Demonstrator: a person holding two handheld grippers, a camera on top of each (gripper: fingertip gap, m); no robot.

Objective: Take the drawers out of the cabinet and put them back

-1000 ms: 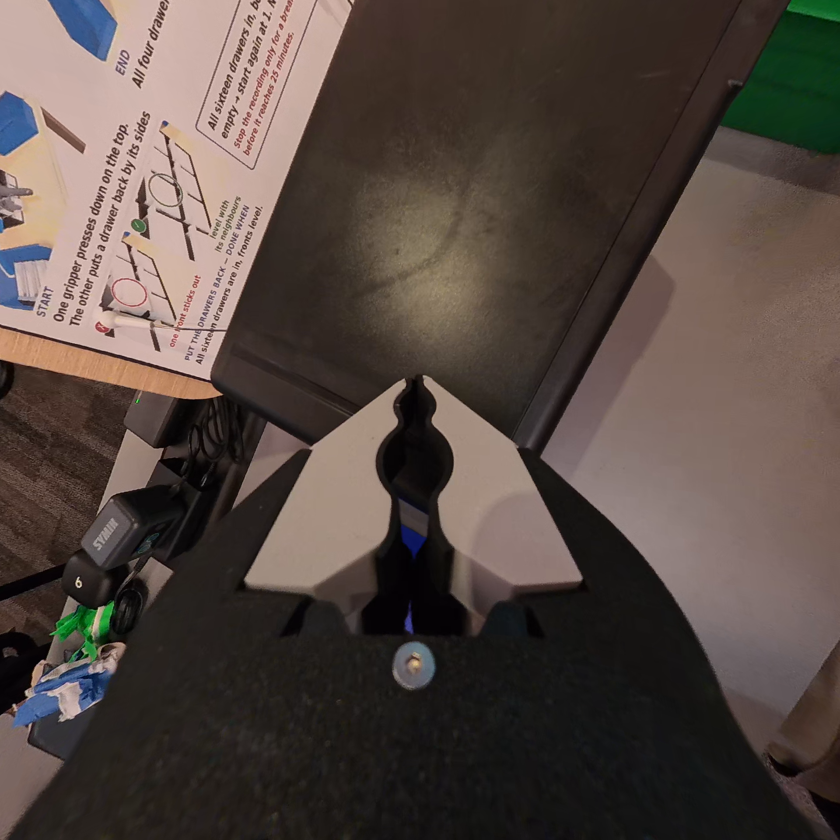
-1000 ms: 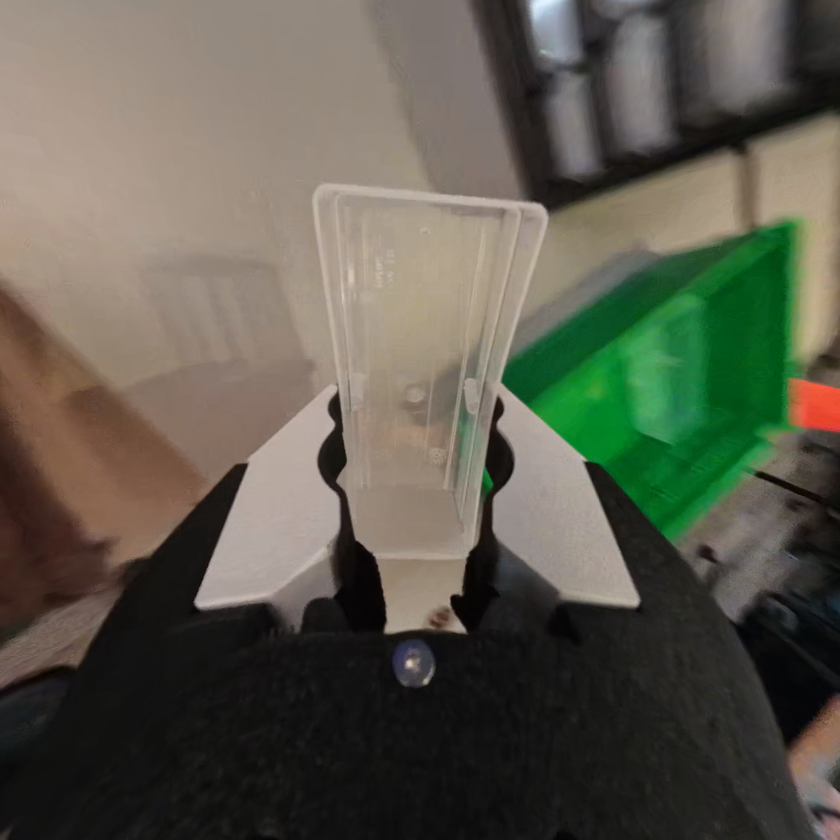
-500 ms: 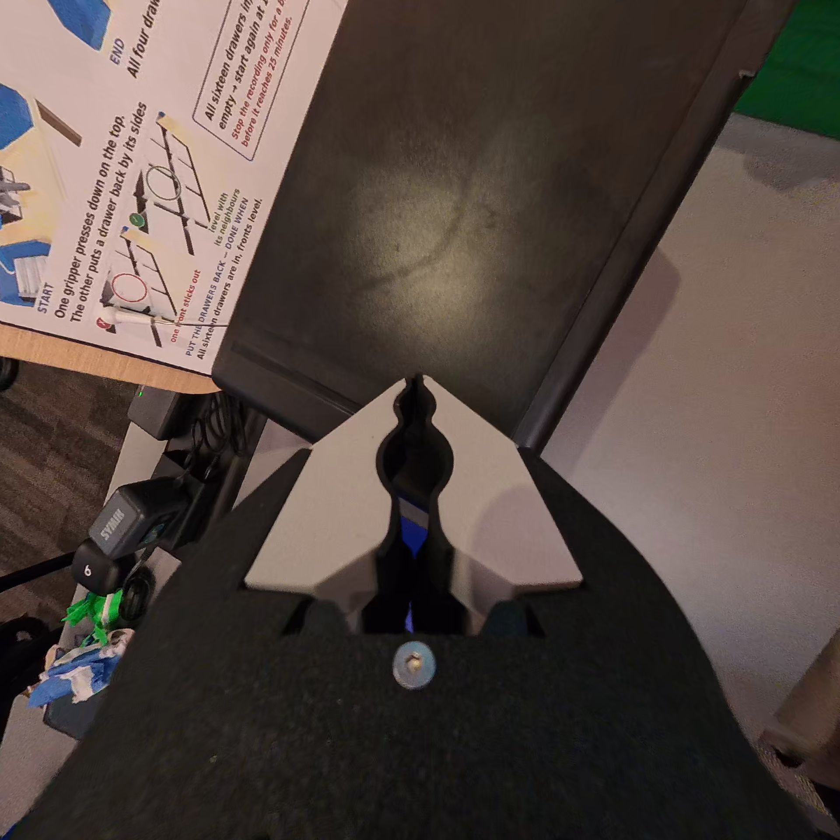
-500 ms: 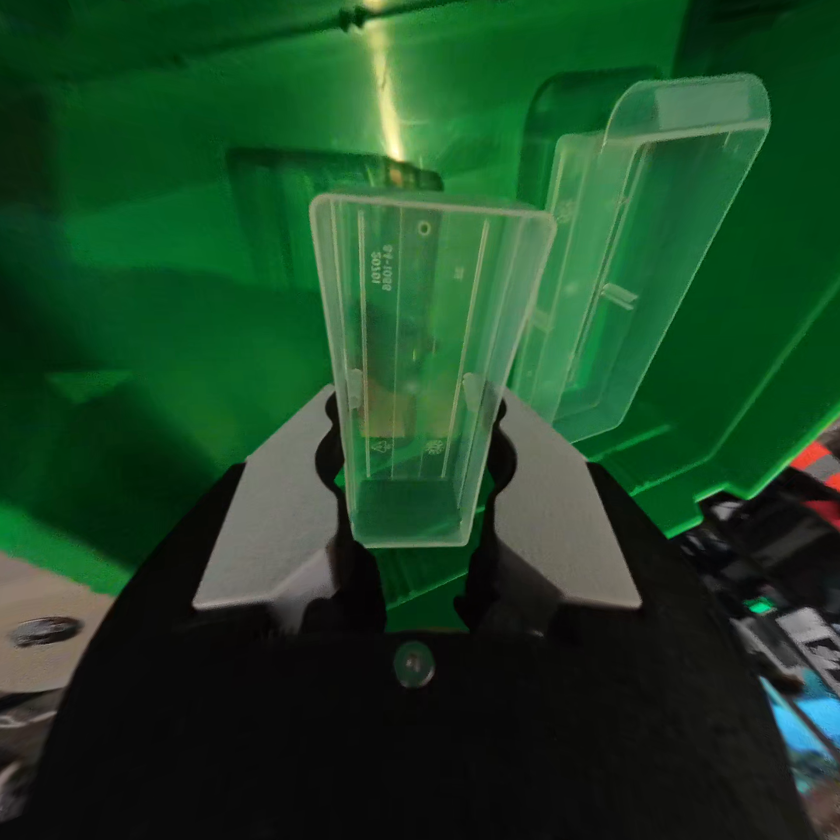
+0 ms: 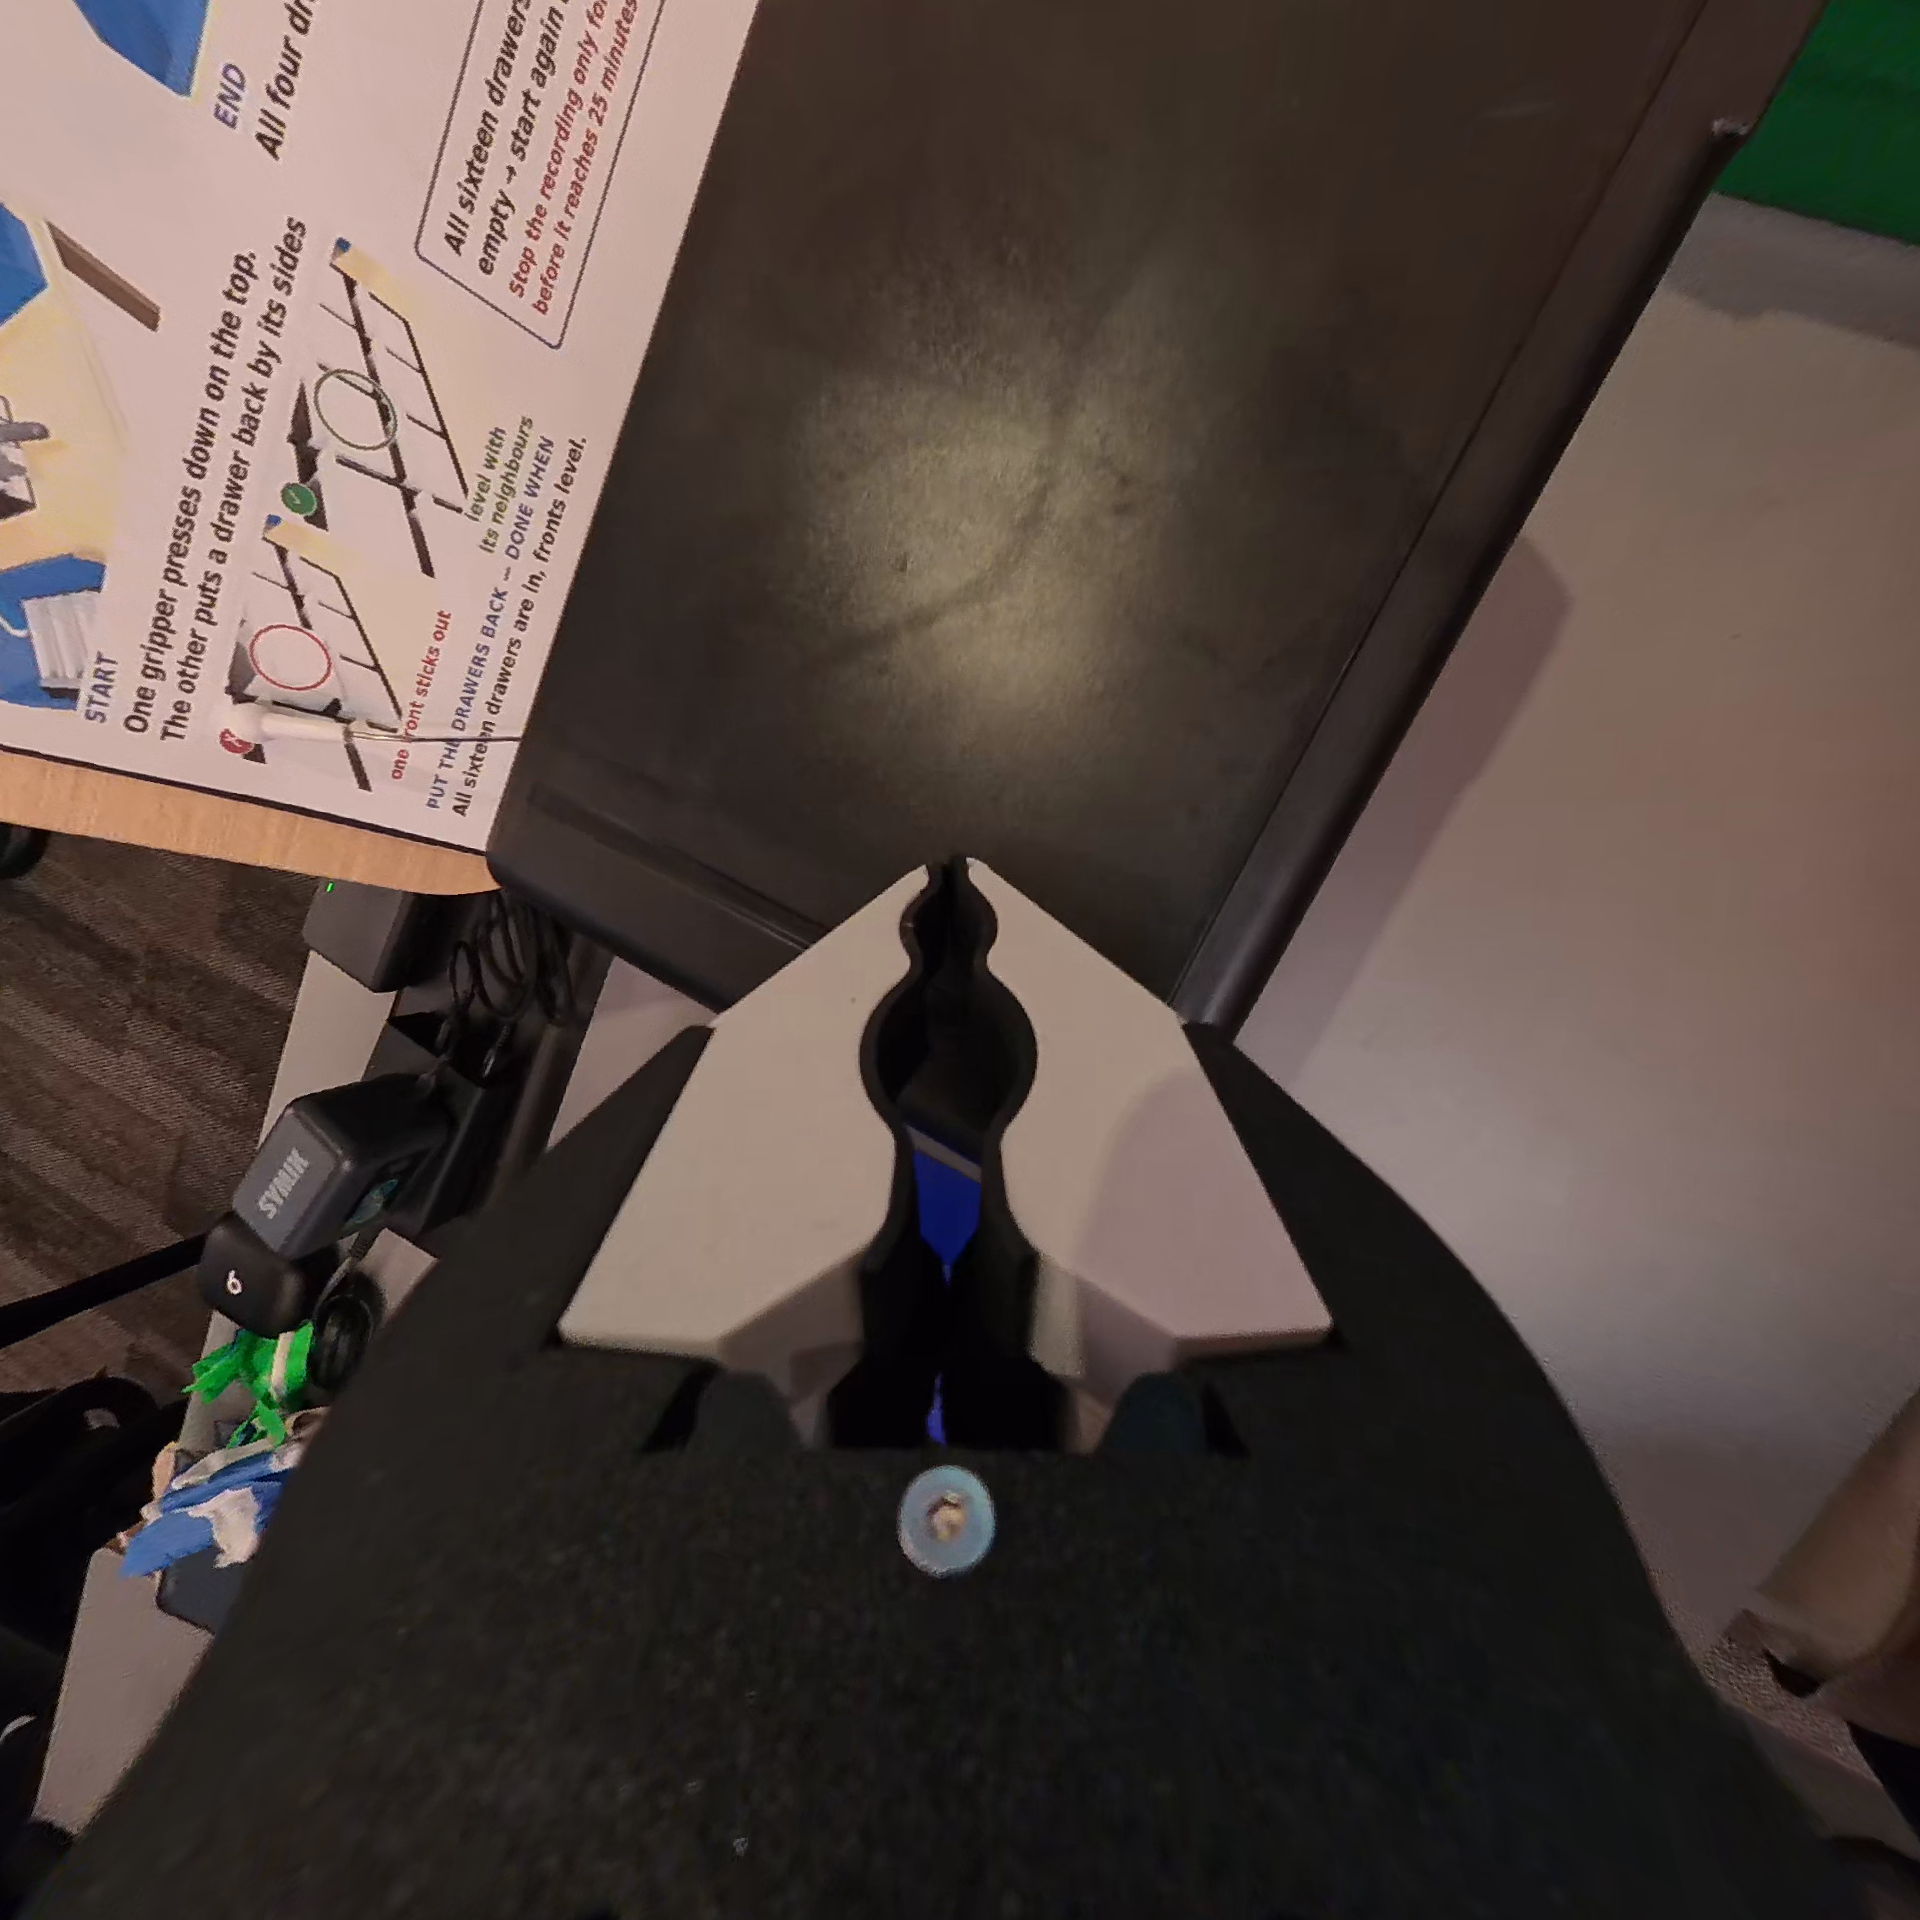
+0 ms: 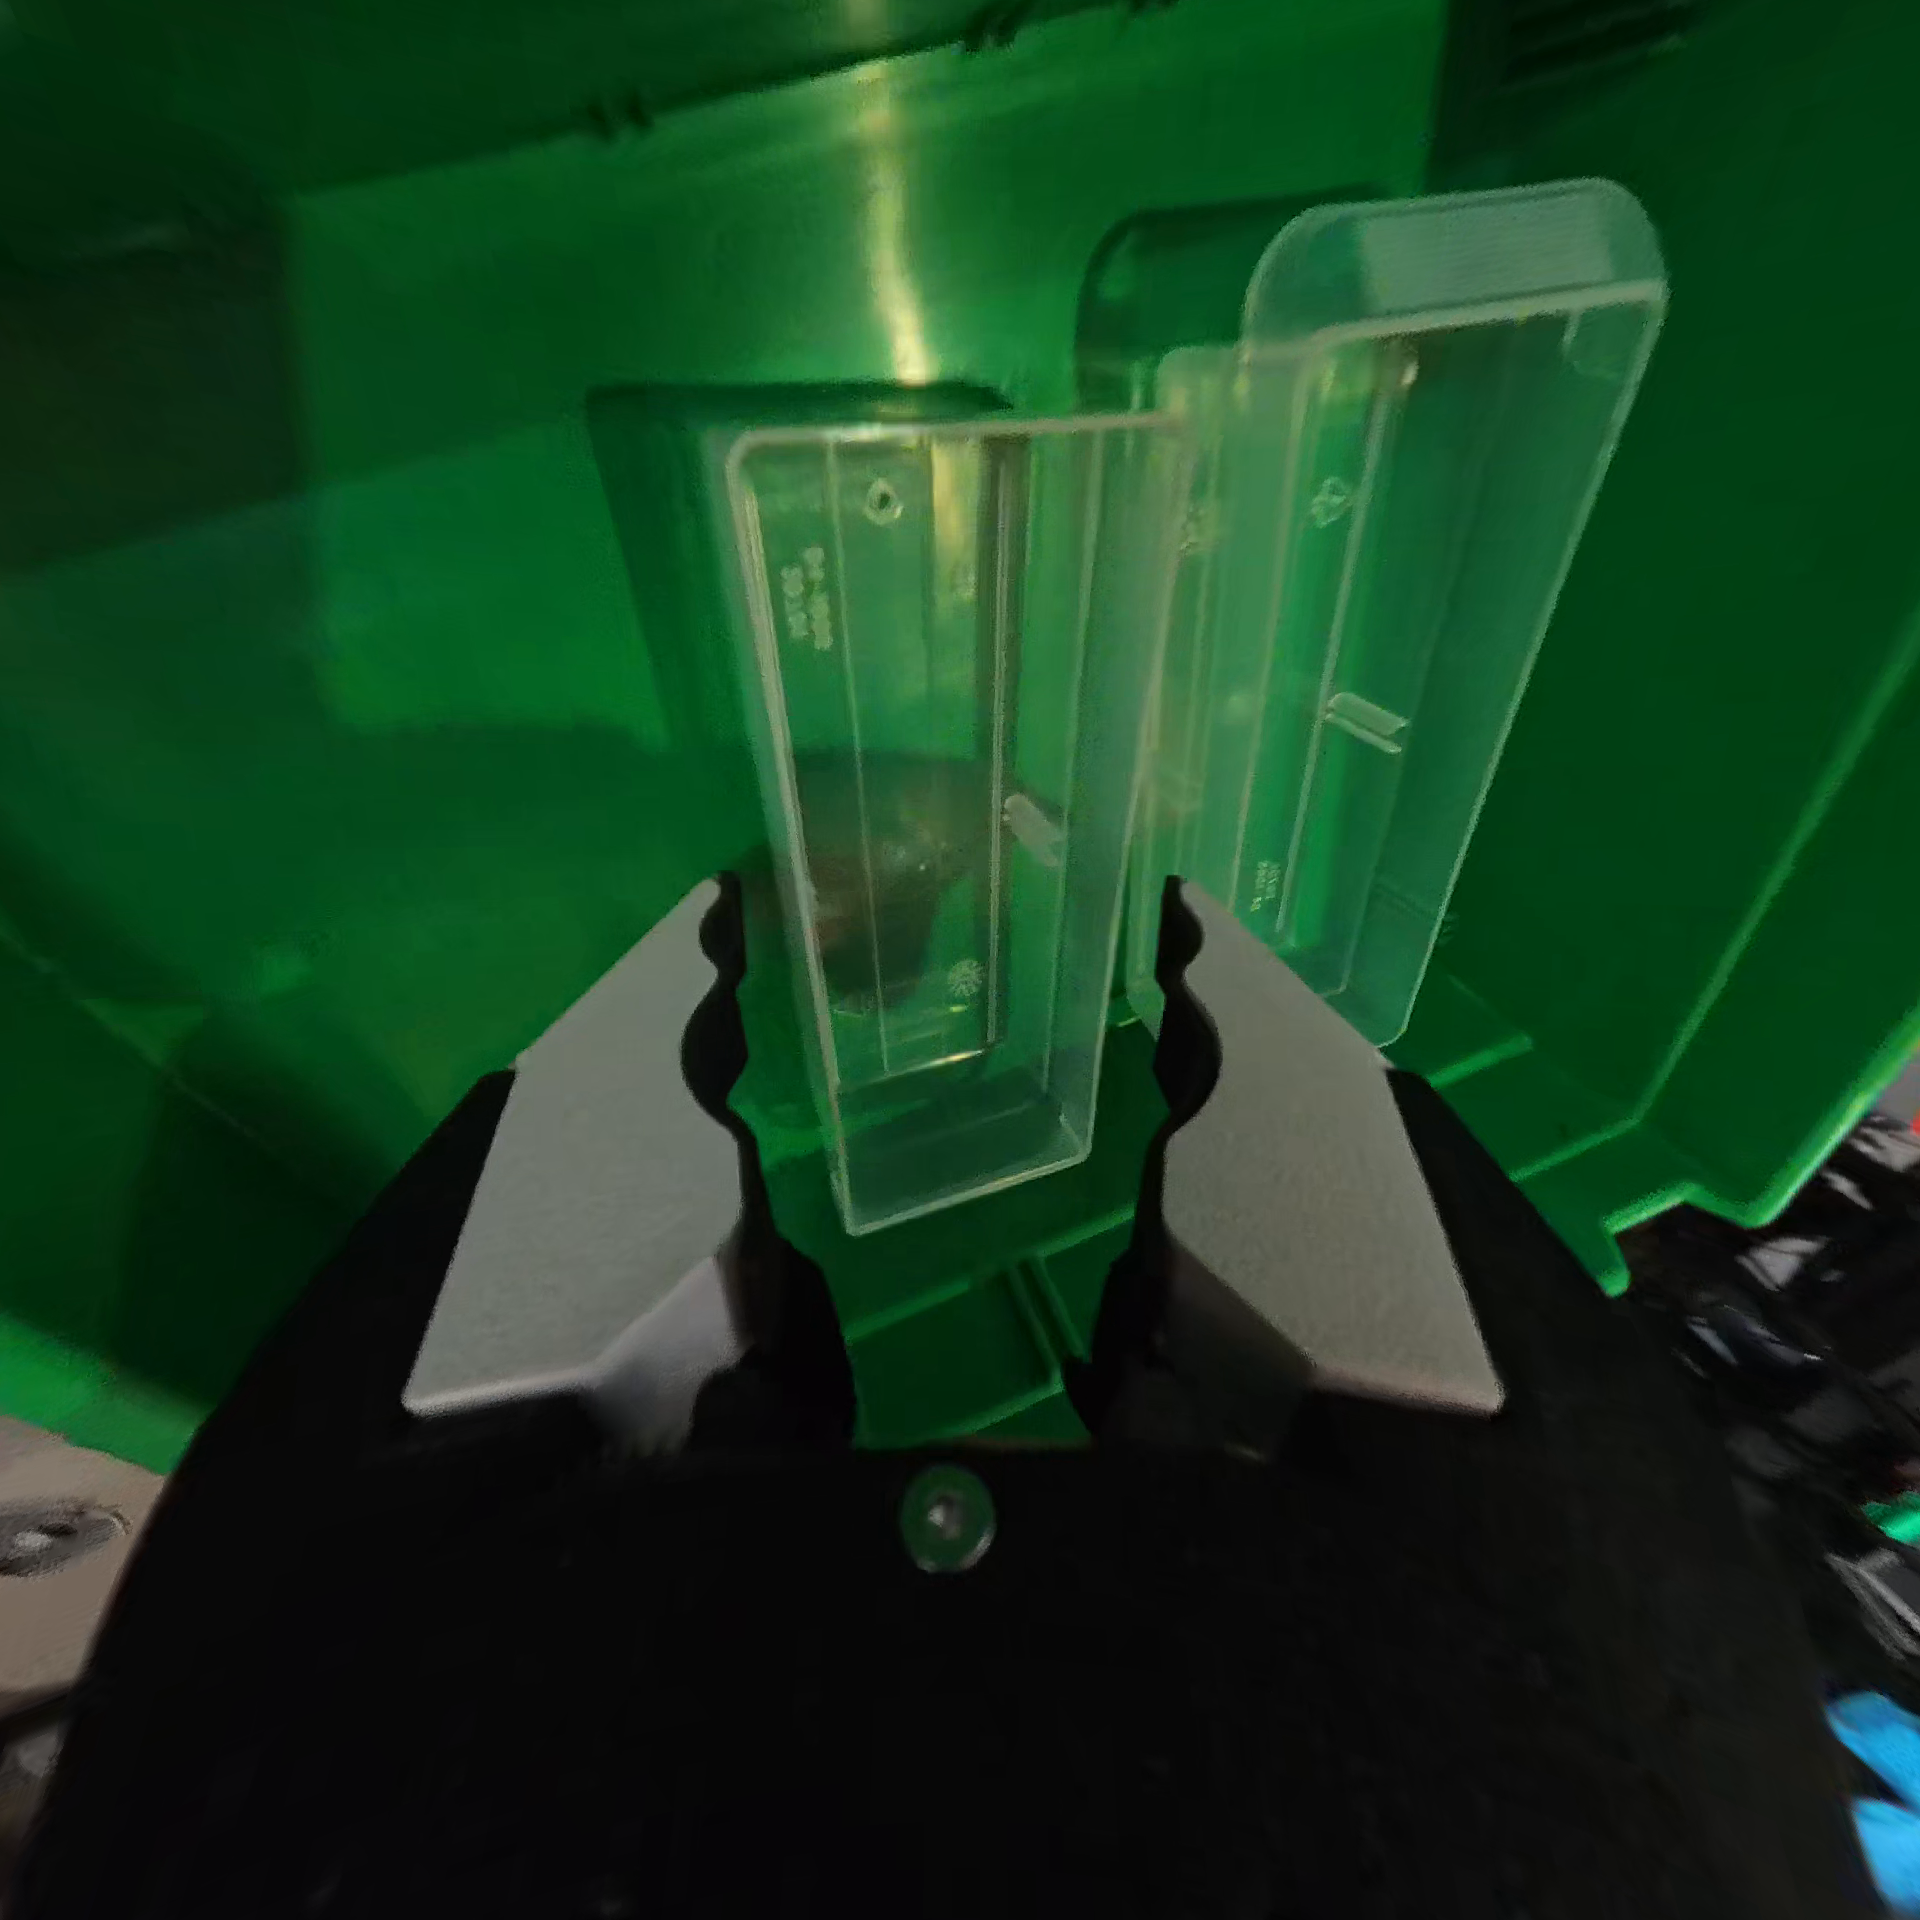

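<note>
the right gripper [image 6: 951, 904] stood with its two grey fingers [image 6: 592, 1205] spread apart over the inside of a green bin [image 6: 364, 675]; between the fingers, and touching neither that could be seen, lay a clear plastic drawer [image 6: 935, 810], long and narrow, its open side toward the camera, tilted a little with its near end low; just beside it on the right lay a second clear drawer [image 6: 1455, 623], leaning against the bin's wall and overlapping the first at their far corners; the green wall showed through both; at the far right edge, outside the bin, dark clutter and a patch of blue were too blurred to make out.

the left gripper [image 5: 954, 868] had its fingers brought together, tips meeting with nothing between them; they sat at the near edge of the black top of the cabinet [image 5: 1039, 468], a flat dull panel with a pale glare in its middle; whether they pressed on it could not be told; to the left of the cabinet lay a printed instruction sheet [image 5: 260, 416] on a wooden tabletop [image 5: 156, 805]; below the table edge hung a black power adapter [image 5: 312, 1174] and cables, with scraps of green and blue tape [image 5: 229, 1455] near them; a pale surface [image 5: 1610, 935] lay to the cabinet's right.
</note>
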